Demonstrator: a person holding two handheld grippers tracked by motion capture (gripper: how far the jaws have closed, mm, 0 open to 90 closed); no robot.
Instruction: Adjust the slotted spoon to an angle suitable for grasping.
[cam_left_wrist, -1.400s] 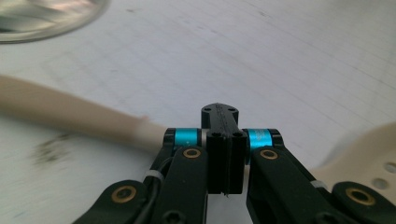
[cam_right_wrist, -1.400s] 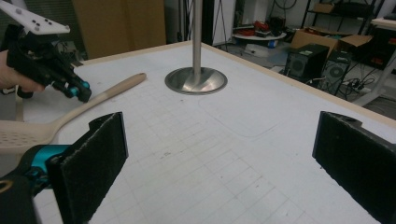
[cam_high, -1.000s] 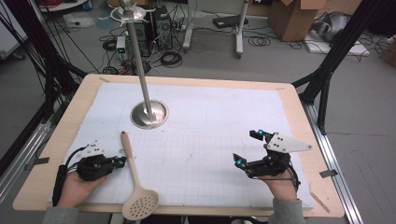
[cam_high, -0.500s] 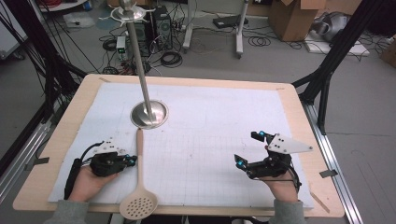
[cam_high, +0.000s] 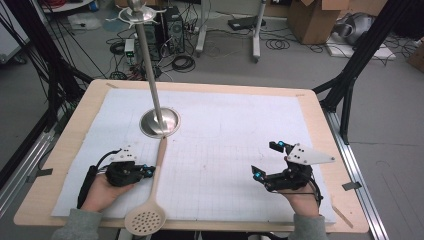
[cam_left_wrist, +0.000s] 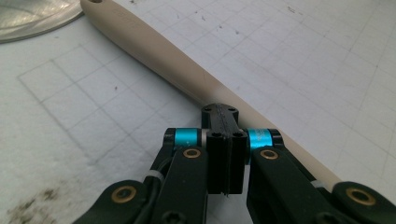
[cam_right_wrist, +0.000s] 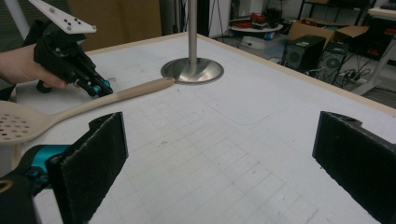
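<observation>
The left gripper (cam_high: 149, 171), jaws closed and empty, has nudged the slotted spoon (cam_high: 151, 199) across the surface until its handle tip meets the stand base (cam_high: 159, 122); the right gripper (cam_high: 267, 161) waits wide open, empty.

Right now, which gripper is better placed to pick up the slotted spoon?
Left. The left gripper is shut, its tip against the spoon handle, so it must open first. The right gripper is open but far across the table.
</observation>
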